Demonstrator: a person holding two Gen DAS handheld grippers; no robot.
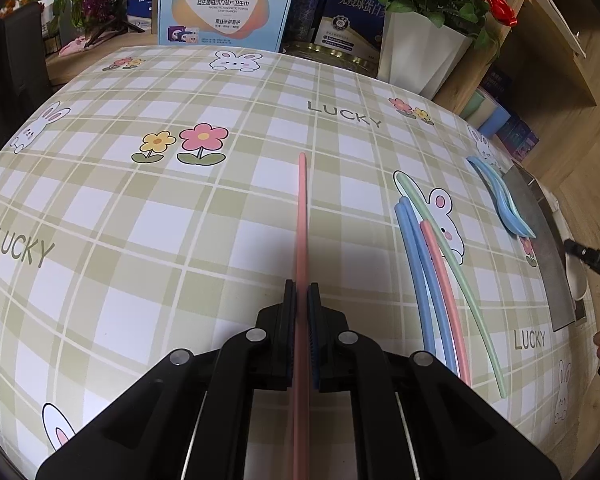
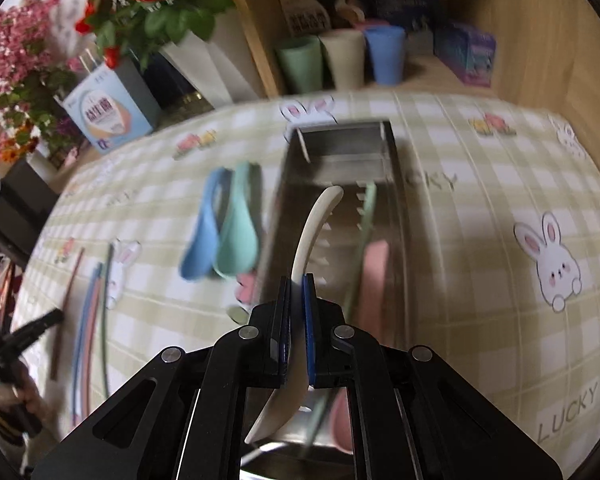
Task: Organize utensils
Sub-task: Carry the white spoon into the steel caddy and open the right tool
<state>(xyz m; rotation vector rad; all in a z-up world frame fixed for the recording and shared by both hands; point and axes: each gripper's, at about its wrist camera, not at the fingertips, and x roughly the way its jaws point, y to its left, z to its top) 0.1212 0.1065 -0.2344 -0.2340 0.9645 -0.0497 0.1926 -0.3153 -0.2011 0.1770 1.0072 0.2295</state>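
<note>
My left gripper (image 1: 301, 288) is shut on a pink chopstick (image 1: 302, 216) that points away over the checked tablecloth. To its right lie several blue, pink and green chopsticks (image 1: 431, 272), and beyond them blue spoons (image 1: 507, 204) rest beside the metal utensil tray (image 1: 539, 248). My right gripper (image 2: 298, 280) is shut on a cream spoon (image 2: 313, 228), held above the metal tray (image 2: 395, 216). Inside the tray lie a pink spoon (image 2: 373, 276) and a green utensil (image 2: 365, 208). A blue spoon (image 2: 204, 232) and a green spoon (image 2: 238, 236) lie left of the tray.
Boxes (image 1: 224, 4) and a white pot of red flowers (image 1: 419, 48) stand at the table's far edge. A wooden shelf holds green, cream and blue cups (image 2: 341, 58). The other gripper and a hand (image 2: 16, 360) show at the left edge of the right wrist view.
</note>
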